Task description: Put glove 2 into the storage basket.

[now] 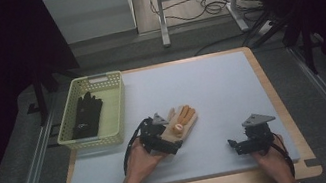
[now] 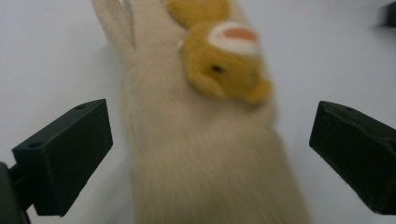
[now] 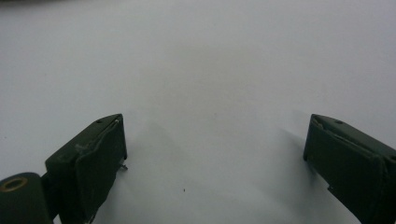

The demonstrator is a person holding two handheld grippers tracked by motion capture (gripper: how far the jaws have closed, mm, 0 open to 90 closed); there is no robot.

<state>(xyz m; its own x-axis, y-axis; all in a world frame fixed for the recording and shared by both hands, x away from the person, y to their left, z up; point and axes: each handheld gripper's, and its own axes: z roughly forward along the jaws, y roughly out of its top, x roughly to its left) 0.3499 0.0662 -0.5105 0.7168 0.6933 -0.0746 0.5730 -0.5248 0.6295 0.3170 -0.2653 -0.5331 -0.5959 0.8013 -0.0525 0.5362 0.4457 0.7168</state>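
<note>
While your right gripper (image 1: 242, 145) rests low on the grey mat (image 1: 222, 91) near the front edge, its jaws stand wide apart with nothing but bare mat between them in the right gripper view, so it looks parked there to stay out of the way and not to take part.

Your left gripper (image 1: 165, 139) is doing the work. It sits over the cuff end of the cream glove (image 1: 181, 122), and the left gripper view shows its jaws spread on either side of the cuff, not yet pressing on the fabric. Coming in along the glove's length like that puts the thickest, flattest part of the knit between the jaws, which should give a firmer hold than the loose fingers would. The little orange animal patch (image 2: 224, 56) sits further up the back of the glove, clear of where the jaws would close.

The glove lies flat near the middle of the mat, fingers pointing away from you and a bit to the right.

Farther off to the left, the pale yellow basket (image 1: 115, 105) stands at the mat's edge with a black glove (image 1: 86, 115) already lying inside it, which suggests the cream one is meant to go there too.
</note>
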